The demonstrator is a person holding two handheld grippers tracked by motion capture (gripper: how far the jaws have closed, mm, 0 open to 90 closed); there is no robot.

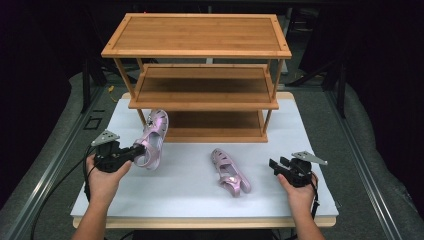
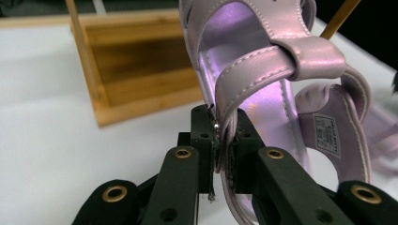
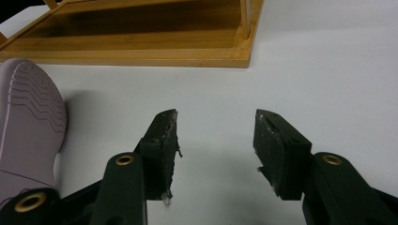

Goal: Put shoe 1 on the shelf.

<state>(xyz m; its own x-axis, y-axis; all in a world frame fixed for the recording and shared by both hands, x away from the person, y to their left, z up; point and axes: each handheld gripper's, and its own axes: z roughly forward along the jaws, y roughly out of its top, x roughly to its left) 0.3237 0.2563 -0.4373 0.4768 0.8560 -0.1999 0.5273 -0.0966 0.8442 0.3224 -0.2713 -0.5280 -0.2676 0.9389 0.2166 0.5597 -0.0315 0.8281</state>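
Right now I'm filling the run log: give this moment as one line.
left hand-held gripper: shut on raised sandal | right hand-held gripper: open, empty | second sandal: on table | rack: no shoes

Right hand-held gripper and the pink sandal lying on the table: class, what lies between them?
Bare white table, seen in the high view, separates the right hand-held gripper from the sandal.

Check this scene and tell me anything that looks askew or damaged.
The second sandal lies tipped on its side on the white table, sole showing, instead of upright. The other sandal hangs by a strap in the left gripper. The right gripper pads look frayed.
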